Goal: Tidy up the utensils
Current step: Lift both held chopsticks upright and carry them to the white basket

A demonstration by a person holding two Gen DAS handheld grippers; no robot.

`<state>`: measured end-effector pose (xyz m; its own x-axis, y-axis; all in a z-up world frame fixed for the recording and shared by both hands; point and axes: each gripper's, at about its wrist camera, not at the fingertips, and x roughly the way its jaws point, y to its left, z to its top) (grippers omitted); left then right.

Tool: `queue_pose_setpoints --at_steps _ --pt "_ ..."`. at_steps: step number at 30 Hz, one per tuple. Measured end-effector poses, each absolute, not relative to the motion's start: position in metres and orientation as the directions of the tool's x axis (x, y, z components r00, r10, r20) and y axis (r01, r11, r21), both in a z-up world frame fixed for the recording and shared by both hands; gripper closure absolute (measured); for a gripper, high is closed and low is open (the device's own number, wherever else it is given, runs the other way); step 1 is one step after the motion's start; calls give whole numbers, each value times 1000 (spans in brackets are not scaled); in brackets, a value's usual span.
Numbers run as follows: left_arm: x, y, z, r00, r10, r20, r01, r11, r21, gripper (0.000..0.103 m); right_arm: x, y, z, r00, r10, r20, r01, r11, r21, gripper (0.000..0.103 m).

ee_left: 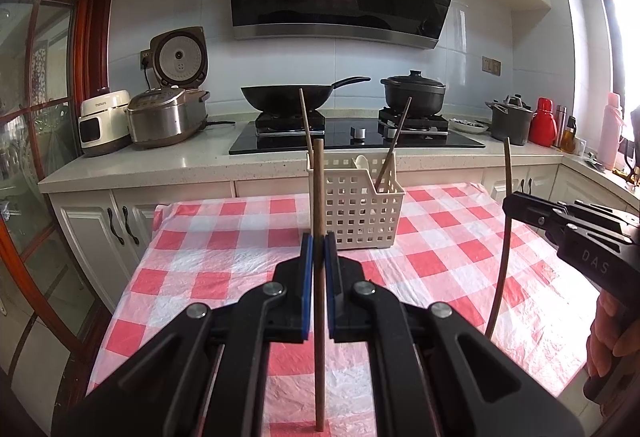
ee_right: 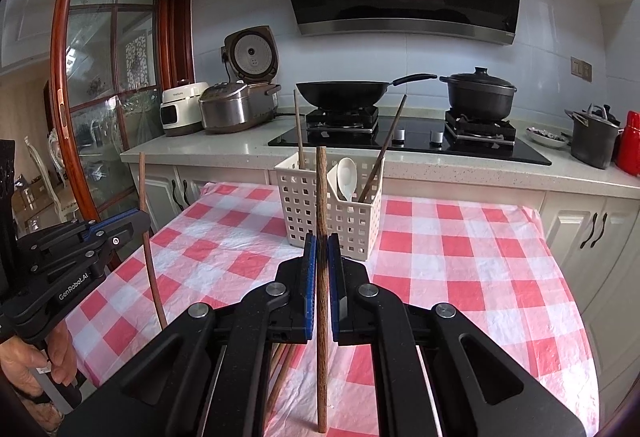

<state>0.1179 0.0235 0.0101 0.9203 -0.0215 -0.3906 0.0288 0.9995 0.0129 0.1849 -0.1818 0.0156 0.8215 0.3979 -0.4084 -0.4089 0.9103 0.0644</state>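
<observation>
Two wooden chopsticks held upright above the checked table, one per gripper: left chopstick [ee_left: 319,277] clamped between the blue pads of the left gripper [ee_left: 319,253], right chopstick [ee_right: 321,277] clamped likewise in the right gripper [ee_right: 321,257], both sticking out above and below the jaws, lower ends just over the cloth near the front edge. Well behind them, near the table's far edge and about midway across, a white basket [ee_right: 304,197] with a pierced wall, already holding two more chopsticks, one [ee_right: 298,129] near upright at its left end, another [ee_right: 384,149] leaning right at its right end, plus a white spoon [ee_right: 346,177] between. More chopsticks [ee_right: 280,377] lying flat on the cloth under the right gripper. A hand [ee_right: 36,361] on the left gripper's handle. Beyond the table, a counter [ee_left: 160,161] with rice cookers [ee_left: 168,117], wok [ee_left: 288,97] and pot [ee_left: 414,91] on the hob.
</observation>
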Motion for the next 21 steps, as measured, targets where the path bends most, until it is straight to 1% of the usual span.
queue_pose_setpoints --at_steps 11,21 --pt "123 19 22 934 -21 -358 36 999 36 97 193 -177 20 828 399 -394 -414 909 50 97" --pt "143 15 38 934 -46 -354 69 996 54 97 213 -177 35 841 387 -379 -408 912 26 97"
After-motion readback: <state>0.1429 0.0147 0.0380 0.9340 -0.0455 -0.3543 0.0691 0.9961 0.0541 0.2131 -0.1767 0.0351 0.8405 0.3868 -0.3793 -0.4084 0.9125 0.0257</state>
